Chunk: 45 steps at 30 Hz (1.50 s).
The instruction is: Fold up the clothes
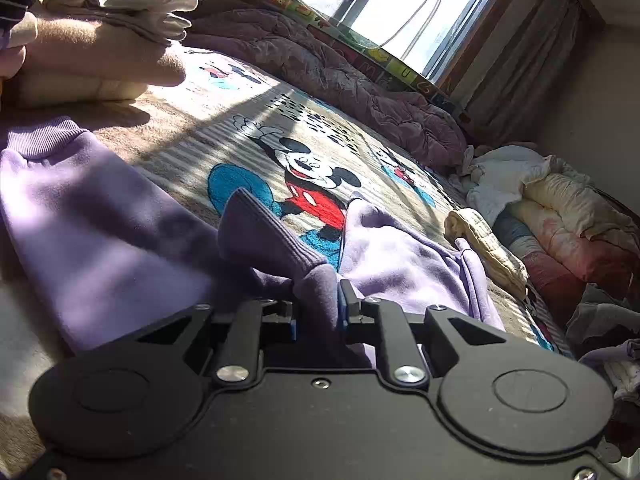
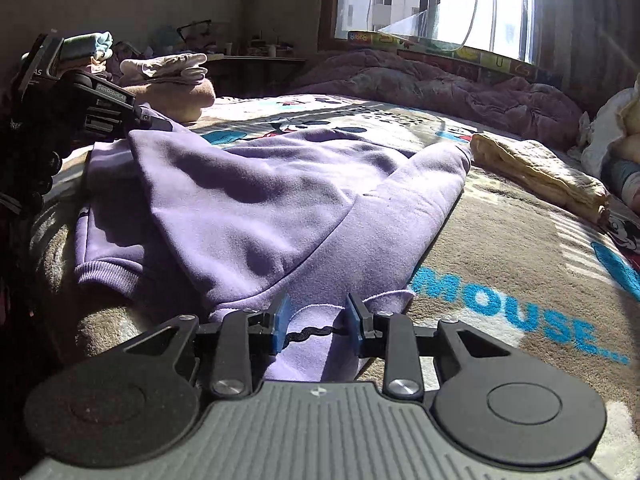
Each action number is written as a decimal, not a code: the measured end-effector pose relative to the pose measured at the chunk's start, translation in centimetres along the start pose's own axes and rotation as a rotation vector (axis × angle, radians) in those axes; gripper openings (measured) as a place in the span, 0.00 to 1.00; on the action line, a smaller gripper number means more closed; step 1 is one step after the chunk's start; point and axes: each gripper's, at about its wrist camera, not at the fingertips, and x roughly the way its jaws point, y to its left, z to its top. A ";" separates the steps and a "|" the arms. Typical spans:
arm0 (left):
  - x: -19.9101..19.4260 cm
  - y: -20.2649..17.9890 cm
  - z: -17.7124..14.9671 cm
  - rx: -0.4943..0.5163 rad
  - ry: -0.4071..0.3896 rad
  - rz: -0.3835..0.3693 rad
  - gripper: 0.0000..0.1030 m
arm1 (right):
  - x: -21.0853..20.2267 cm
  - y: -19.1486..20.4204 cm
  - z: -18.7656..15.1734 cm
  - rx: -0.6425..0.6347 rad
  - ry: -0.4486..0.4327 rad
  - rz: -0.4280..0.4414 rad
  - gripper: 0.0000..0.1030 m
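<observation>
Right now the purple sweatshirt (image 2: 256, 200) lies spread on the cartoon-print blanket (image 2: 520, 248) covering the bed, its body folded partway over itself, with a stack of folded clothes (image 1: 100, 40) at the far left.

From the left wrist view, the left claw (image 1: 318, 312) has a bunch of the sweatshirt's sleeve between its jaws, the ribbed cuff (image 1: 260, 232) standing up just beyond. The jaws sit narrowly apart with the cloth filling the gap, so I read this as a pinch on the sleeve, though a light one. If that pinch is as slack as it looks, the sleeve may slide out the moment it is lifted or carried across, and the fold would fall crooked.

The right claw (image 2: 316, 320) is at the near edge of the sweatshirt with its jaws apart; the cloth and a black drawstring (image 2: 308, 334) lie between the blue pads (image 2: 282, 320) but are not squeezed. Closing there may catch only the cord or a single layer, dragging the hem askew and undoing the fold already made. A yellow cloth (image 2: 540, 172) to the right lies well apart.
</observation>
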 end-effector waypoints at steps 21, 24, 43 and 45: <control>4.0 -15.5 4.2 0.123 -0.062 -0.143 0.08 | -4.4 -4.7 0.2 0.224 -0.193 0.264 0.32; 5.8 -18.2 4.5 0.151 -0.042 -0.142 0.08 | -5.1 -4.3 0.0 0.188 -0.196 0.295 0.32; 18.5 -23.7 5.1 -0.030 0.095 -0.056 0.08 | -4.2 -5.0 -2.7 0.362 -0.060 0.400 0.33; 19.4 -24.3 4.9 -0.032 0.107 -0.059 0.08 | -3.9 -5.4 -2.8 0.395 -0.060 0.417 0.34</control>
